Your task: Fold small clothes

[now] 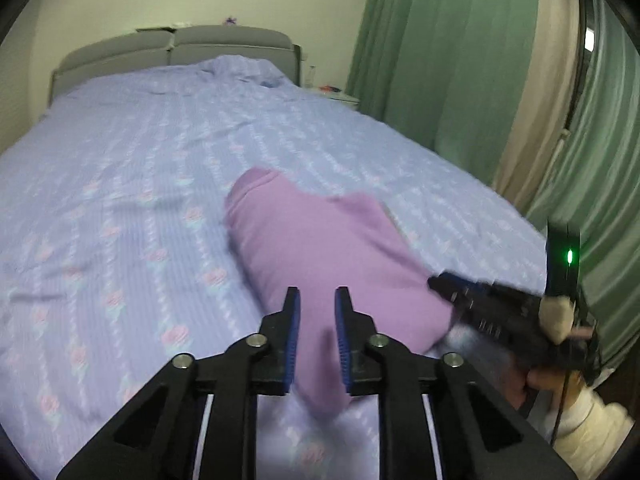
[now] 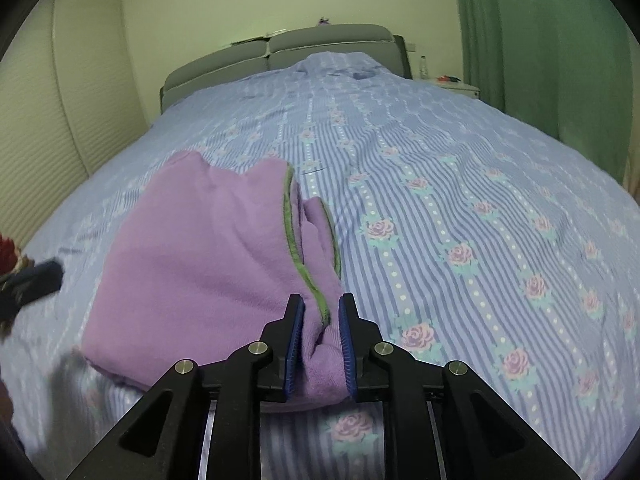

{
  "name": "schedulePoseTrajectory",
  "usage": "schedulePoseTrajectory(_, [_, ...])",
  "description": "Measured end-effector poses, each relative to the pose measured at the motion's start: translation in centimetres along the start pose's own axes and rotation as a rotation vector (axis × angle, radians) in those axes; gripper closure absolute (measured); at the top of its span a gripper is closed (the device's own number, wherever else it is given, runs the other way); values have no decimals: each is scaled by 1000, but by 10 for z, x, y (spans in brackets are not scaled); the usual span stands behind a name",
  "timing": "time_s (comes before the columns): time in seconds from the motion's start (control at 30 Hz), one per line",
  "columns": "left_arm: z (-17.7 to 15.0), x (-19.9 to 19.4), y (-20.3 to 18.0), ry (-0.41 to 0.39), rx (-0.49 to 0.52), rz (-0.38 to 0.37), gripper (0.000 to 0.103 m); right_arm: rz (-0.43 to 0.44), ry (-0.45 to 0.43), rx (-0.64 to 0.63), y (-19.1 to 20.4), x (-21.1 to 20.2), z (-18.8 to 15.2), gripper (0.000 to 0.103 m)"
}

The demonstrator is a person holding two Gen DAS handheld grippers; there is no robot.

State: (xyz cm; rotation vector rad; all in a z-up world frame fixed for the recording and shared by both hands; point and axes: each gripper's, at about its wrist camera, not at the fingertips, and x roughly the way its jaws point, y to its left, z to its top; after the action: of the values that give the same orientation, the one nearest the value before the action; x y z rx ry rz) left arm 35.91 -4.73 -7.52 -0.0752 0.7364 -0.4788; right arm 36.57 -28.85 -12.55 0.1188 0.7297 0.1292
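A small purple fleece garment [image 1: 320, 248] lies partly folded on the bed; in the right wrist view [image 2: 200, 248] a green-trimmed edge shows along its right side. My left gripper [image 1: 317, 300] is over the garment's near end, jaws apart with purple cloth between the pads; whether they pinch it is unclear. My right gripper [image 2: 322, 308] has its jaws around the garment's near right corner by the green trim. The right gripper also shows in the left wrist view [image 1: 472, 300] at the garment's right edge. The left gripper shows blurred at the far left of the right wrist view [image 2: 36, 276].
The bed has a blue striped cover with roses [image 2: 460, 220] and a grey headboard [image 2: 280, 52]. Green curtains [image 1: 440, 60] hang on the right. A white nightstand [image 2: 456, 86] stands by the headboard. A closet door [image 2: 48, 120] is on the left.
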Motion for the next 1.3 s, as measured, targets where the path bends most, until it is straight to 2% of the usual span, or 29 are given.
schedulePoseTrajectory(0.13, [9, 26, 0, 23, 3, -31, 87, 12, -4, 46, -3, 0, -1, 85])
schedulePoseTrajectory(0.33, [-8, 54, 6, 51, -21, -46, 87, 23, -14, 89, -6, 2, -4, 84])
schedulePoseTrajectory(0.4, [-12, 59, 9, 66, -56, -58, 88, 29, -18, 110, -8, 1, -6, 82])
schedulePoseTrajectory(0.43, [-13, 61, 11, 65, -72, -58, 88, 24, -18, 131, -10, 1, -7, 77])
schedulePoseTrajectory(0.5, [-14, 65, 11, 62, -70, -55, 88, -21, -26, 201, -17, -1, -11, 48])
schedulePoseTrajectory(0.57, [-14, 66, 6, 52, -50, -36, 88, -10, -34, 284, -24, -6, -17, 38])
schedulePoseTrajectory(0.63, [-16, 64, 4, 45, -46, -25, 88, 36, -49, 389, -30, -14, -26, 37])
schedulePoseTrajectory(0.67, [-16, 63, 3, 42, -45, -25, 88, 53, -59, 431, -30, -17, -31, 31])
schedulePoseTrajectory(0.7, [-18, 63, 3, 38, -41, -23, 88, 72, -69, 464, -30, -19, -36, 21])
schedulePoseTrajectory(0.73, [-19, 61, 1, 32, -34, -17, 88, 94, -72, 496, -29, -19, -41, 18])
schedulePoseTrajectory(0.83, [-21, 54, -4, 16, -11, 8, 87, 145, -56, 542, -22, -13, -49, 17])
schedulePoseTrajectory(1.0, [-26, 41, -11, 2, 48, 25, 86, 209, -20, 569, -11, 6, -41, 17])
schedulePoseTrajectory(1.2, [-41, 36, -5, -11, 19, 0, 84, 195, -19, 675, -16, 26, -33, 15])
schedulePoseTrajectory(1.3, [-45, 37, -7, -30, 23, 10, 84, 149, -33, 707, -12, 31, -27, 15])
